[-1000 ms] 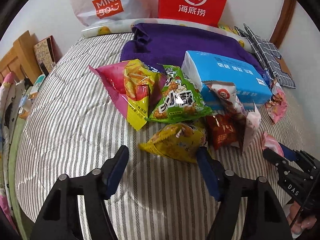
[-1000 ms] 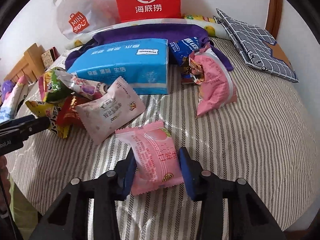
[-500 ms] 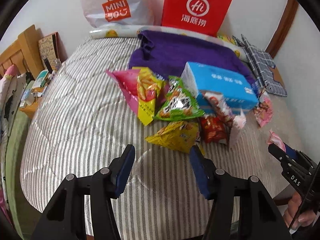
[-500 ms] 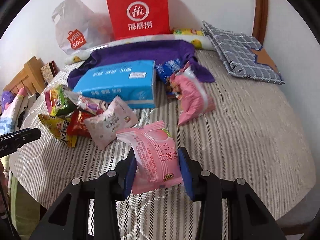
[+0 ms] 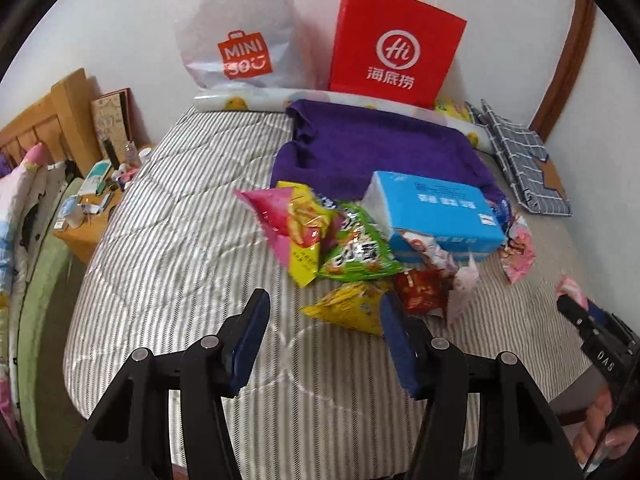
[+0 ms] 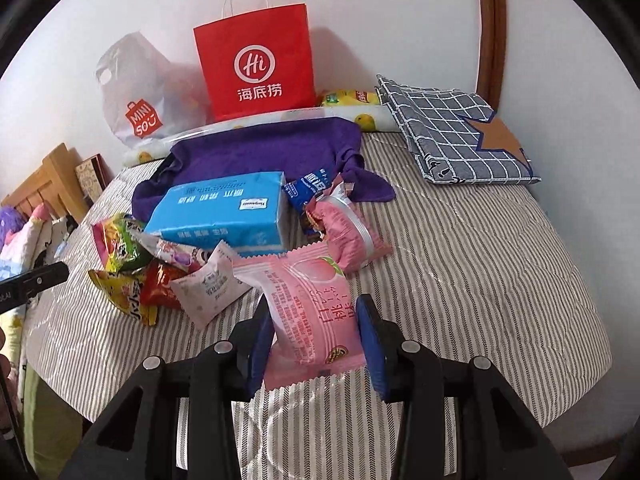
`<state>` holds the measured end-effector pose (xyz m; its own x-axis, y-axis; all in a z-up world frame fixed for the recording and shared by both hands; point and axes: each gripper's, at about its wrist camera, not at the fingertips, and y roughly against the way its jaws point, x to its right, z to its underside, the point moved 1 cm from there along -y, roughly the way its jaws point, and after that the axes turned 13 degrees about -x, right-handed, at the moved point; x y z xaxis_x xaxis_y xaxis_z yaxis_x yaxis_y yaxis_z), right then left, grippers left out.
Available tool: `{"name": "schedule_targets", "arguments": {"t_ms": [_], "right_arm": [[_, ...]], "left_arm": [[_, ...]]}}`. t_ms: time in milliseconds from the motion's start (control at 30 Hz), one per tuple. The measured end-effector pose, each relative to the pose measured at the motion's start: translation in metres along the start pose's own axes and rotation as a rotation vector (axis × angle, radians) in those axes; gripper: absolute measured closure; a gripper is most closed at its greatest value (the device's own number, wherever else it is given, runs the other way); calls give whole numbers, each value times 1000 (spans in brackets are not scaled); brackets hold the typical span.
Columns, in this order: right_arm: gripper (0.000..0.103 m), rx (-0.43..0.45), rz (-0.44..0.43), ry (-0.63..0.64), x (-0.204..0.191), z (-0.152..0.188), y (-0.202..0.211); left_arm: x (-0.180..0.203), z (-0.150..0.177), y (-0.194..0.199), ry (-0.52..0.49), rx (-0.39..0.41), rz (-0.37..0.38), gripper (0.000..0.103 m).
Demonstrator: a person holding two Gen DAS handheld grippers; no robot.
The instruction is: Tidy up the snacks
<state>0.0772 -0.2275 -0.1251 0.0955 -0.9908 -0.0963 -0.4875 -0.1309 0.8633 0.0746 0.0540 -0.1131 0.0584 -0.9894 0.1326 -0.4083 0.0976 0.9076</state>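
My right gripper (image 6: 316, 320) is shut on a pink peach snack packet (image 6: 308, 312) and holds it above the striped bed (image 6: 480, 280). A heap of snacks lies beyond: a yellow bag (image 5: 352, 308), a green bag (image 5: 356, 252), a pink-and-yellow bag (image 5: 288, 216), a red packet (image 5: 420, 288), a white packet (image 6: 208, 288) and a pink pouch (image 6: 348, 236). My left gripper (image 5: 322, 316) hangs open over the bed, just short of the yellow bag, with nothing between its fingers. The right gripper's tip (image 5: 576, 312) shows at the left wrist view's right edge.
A blue tissue pack (image 5: 436, 212) lies on a purple cloth (image 5: 372, 148). A red paper bag (image 5: 396, 44) and a white plastic bag (image 5: 240, 32) lean on the back wall. A checked cushion (image 6: 452, 132) is at the back right, a wooden nightstand (image 5: 84, 216) at the left.
Both grippers have risen and drawn back from the bed. The pink packet has come up off the cover in the right gripper. The left jaws have narrowed a little.
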Motion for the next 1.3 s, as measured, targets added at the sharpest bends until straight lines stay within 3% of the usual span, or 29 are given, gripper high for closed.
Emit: {"name": "schedule_targets", "arguments": {"t_ms": [300,433,633,800,933,1300], "right_arm": [[64,20,9,-16,-2,-5,7],[64,23,26,-31,1,-9,11],[64,35,72,-68,11,-13,15],[64,31,99,-103,15,-19,14],[64,23,119,-116,12,-26,8],[64,-3,151,-120,19,-41,-12]], "left_arm": [[-21,-7,4,61,-13,37,46],[-24,-16,7,62,33,55,38],[-22,-35,6,57,93,123,38],[-15,-57,-8,-71,80,-5,35],[-20,-72,-23,-109,39,-22,20],[-25,-111,-66,-201,-55,-51,19]]}}
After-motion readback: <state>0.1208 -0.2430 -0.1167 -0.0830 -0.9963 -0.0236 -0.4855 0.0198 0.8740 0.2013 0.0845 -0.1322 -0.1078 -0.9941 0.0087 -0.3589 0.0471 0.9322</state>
